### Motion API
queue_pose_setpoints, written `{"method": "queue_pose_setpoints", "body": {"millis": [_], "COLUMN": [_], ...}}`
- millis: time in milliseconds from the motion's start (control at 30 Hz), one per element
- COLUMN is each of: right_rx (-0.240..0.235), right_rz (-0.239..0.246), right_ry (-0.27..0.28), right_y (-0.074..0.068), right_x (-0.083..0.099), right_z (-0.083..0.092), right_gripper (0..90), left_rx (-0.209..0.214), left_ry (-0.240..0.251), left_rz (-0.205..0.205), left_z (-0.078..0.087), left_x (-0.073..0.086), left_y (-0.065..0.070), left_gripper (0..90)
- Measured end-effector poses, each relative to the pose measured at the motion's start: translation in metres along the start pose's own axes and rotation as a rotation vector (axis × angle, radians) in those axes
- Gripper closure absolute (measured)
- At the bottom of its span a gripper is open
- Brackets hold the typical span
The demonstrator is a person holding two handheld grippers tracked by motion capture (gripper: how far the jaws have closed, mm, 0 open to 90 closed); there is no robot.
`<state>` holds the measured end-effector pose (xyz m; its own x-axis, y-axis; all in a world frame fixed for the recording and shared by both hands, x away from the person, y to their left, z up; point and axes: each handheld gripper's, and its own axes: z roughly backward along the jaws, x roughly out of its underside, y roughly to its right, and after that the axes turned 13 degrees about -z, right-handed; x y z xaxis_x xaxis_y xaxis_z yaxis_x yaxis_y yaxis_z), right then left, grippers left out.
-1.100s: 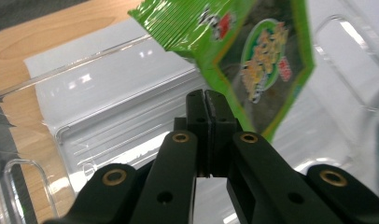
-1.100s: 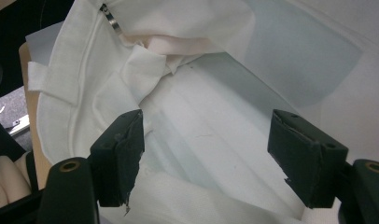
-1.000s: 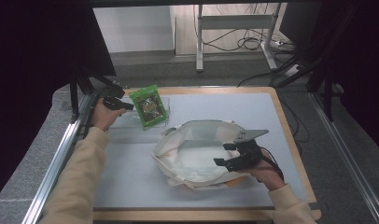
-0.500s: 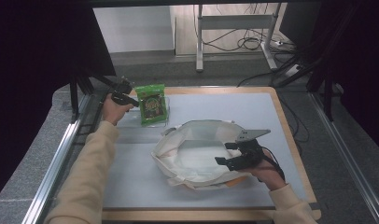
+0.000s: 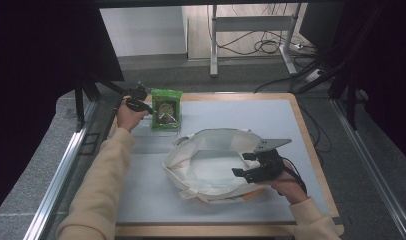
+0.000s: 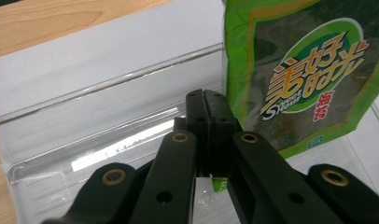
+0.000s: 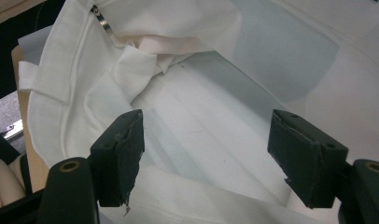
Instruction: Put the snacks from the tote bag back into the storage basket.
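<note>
The green snack packet [image 5: 166,109] has been carried toward the far-left corner of the tabletop [image 5: 291,125] over the last second and turned from tilted to nearly upright; it now stands in a clear plastic tray [image 6: 108,140] at the far-left edge, as seen in the left gripper view. The left gripper [image 5: 139,104] is pressed together on the packet's lower corner, a sliver of green film showing between the closed pads [image 6: 215,116]. The right gripper [image 5: 251,169] has been kept in place, its jaws standing wide apart over the near-right rim of the white cloth tote bag [image 5: 211,162], which lies open at mid-tabletop; in the right gripper view [image 7: 206,154] the bag's rim passes beneath the pads but no pinch on the cloth can be confirmed. Judged from this, the packet has been secured and lifted clear for packing, while the bag mouth is held ready. The packet remains well apart from the bag, so a carry across to the opening is likely still owed.
</note>
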<state>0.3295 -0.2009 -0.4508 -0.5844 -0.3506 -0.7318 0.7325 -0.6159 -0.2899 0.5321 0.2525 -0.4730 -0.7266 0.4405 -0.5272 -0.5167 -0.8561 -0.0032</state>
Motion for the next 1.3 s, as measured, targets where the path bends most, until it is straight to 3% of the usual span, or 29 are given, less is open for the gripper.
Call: {"method": "queue_pose_setpoints", "body": {"millis": [367, 533, 733, 900, 1000, 1167, 1300], "right_rx": [-0.002, -0.003, -0.005, -0.009, -0.015, -0.016, -0.018], "right_rz": [-0.002, -0.01, -0.006, -0.006, -0.004, 0.0, 0.004], "right_ry": [0.009, 0.015, 0.024, 0.019, 0.019, 0.027, 0.034], "right_y": [-0.001, 0.0, 0.0, 0.001, 0.001, -0.001, -0.004], "right_x": [-0.001, -0.002, -0.004, -0.005, -0.004, -0.005, -0.006], "right_z": [0.002, 0.002, 0.004, 0.002, 0.002, 0.005, 0.007], "right_gripper": [27.5, 27.5, 27.5, 27.5, 27.5, 27.5, 27.5], "left_rx": [-0.008, 0.015, 0.05, 0.104, 0.162, 0.167, 0.185], "left_ry": [0.035, 0.095, 0.207, 0.243, 0.259, 0.29, 0.316], "left_rz": [0.009, -0.004, -0.079, -0.144, -0.176, -0.225, -0.24], "left_z": [0.024, 0.043, 0.073, 0.088, 0.095, 0.11, 0.121], "left_x": [0.016, 0.028, 0.041, 0.052, 0.06, 0.075, 0.087], "left_y": [-0.011, -0.007, 0.015, 0.032, 0.041, 0.059, 0.07], "left_gripper": [90.0, 90.0, 90.0, 87.1, 76.2, 64.8, 54.0]}}
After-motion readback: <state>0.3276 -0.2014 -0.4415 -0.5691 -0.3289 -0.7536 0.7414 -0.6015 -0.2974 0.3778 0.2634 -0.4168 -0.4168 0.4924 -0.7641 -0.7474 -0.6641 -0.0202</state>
